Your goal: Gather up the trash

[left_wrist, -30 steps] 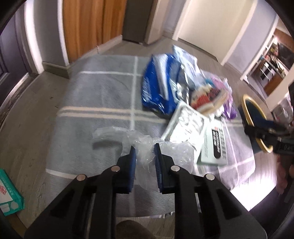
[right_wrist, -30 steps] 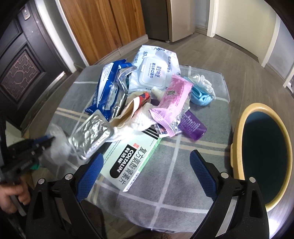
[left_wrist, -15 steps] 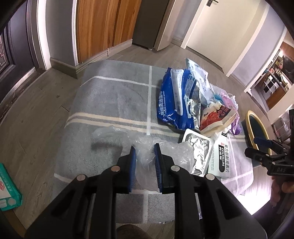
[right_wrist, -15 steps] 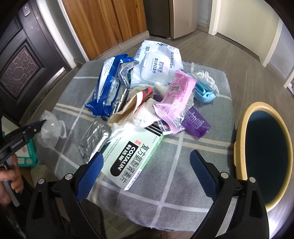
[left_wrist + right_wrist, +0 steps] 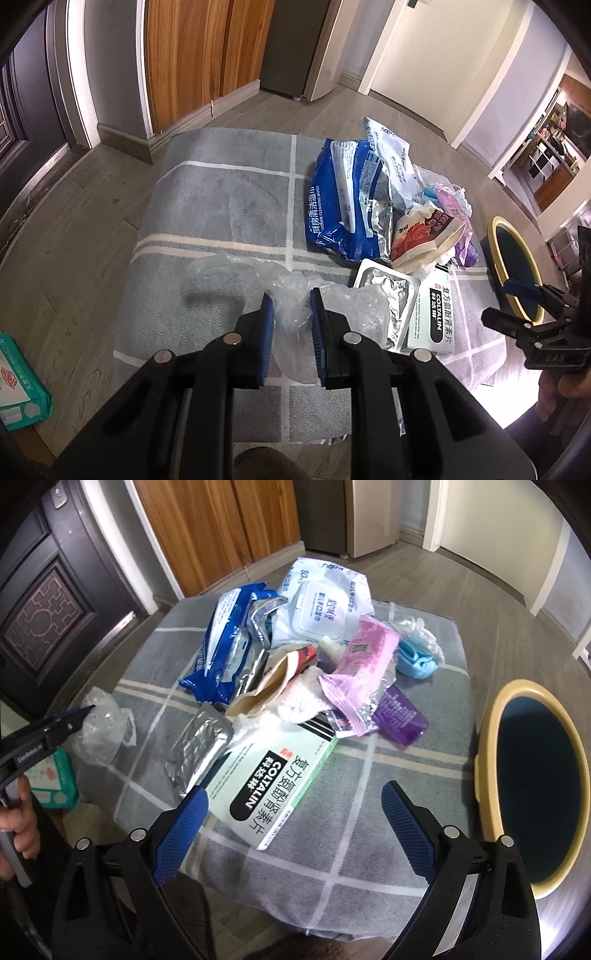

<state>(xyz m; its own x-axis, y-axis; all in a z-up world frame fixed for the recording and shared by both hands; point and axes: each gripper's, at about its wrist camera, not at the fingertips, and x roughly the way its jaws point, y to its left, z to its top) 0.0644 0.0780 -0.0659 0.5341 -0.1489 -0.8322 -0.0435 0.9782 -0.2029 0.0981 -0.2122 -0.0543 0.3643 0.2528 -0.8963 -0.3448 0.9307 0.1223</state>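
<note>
My left gripper (image 5: 290, 295) is shut on a crumpled clear plastic bag (image 5: 354, 306), held just above the grey checked tablecloth (image 5: 221, 206). The right wrist view shows the same gripper (image 5: 86, 709) at the table's left edge, the bag (image 5: 103, 727) bunched at its tip. My right gripper (image 5: 295, 792) stands wide open with nothing in it, over the near end of a green COLTALIN box (image 5: 273, 786). Beyond lie a foil tray (image 5: 199, 749), a blue wipes pack (image 5: 225, 642), a white wipes pack (image 5: 325, 602), a pink wrapper (image 5: 362, 657) and a purple bottle (image 5: 400, 716).
A round bin with a yellow rim (image 5: 491, 716) and a dark inside stands on the floor right of the table. A green tissue pack (image 5: 18, 384) lies on the floor at the left. A blue mask (image 5: 417, 661) sits at the pile's far right. Wooden doors stand behind.
The left gripper has drawn the plastic bag leftward, away from the foil tray, out to the table's edge. The right gripper has stayed open and nearly still.
</note>
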